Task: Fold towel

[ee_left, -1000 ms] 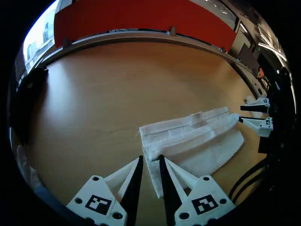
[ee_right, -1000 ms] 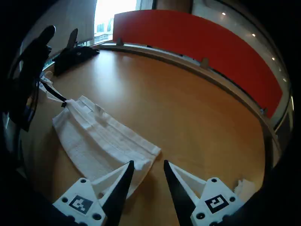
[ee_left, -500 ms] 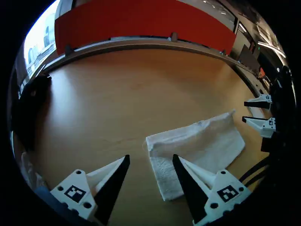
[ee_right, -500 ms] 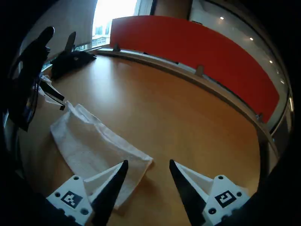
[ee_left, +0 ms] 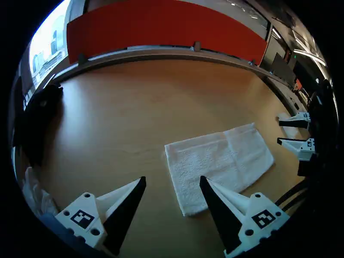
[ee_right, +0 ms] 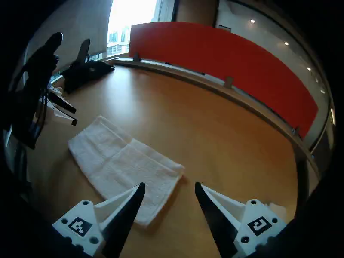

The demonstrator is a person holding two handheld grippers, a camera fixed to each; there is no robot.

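A white towel point(ee_left: 219, 160) lies flat and folded into a rectangle on the wooden table point(ee_left: 142, 103). In the left gripper view, my left gripper point(ee_left: 173, 184) stands open just short of the towel's near edge, touching nothing. At the far right of that view the right gripper point(ee_left: 286, 132) hovers open beside the towel's far end. In the right gripper view, the towel point(ee_right: 124, 163) rests in front of my open right gripper point(ee_right: 168, 191), and the left gripper point(ee_right: 69, 115) stays open at the towel's left end.
A red panel point(ee_left: 167, 26) runs along the table's raised far rim point(ee_left: 172, 49). A black object point(ee_right: 88, 69) sits at the table's far left corner. White crumpled cloth point(ee_left: 34, 198) lies at the left edge, and another white scrap point(ee_right: 277, 210) by the right gripper.
Both grippers have opened and let go of the towel. The lifted layer has dropped, and the towel now lies flat. Both grippers have drawn back slightly.
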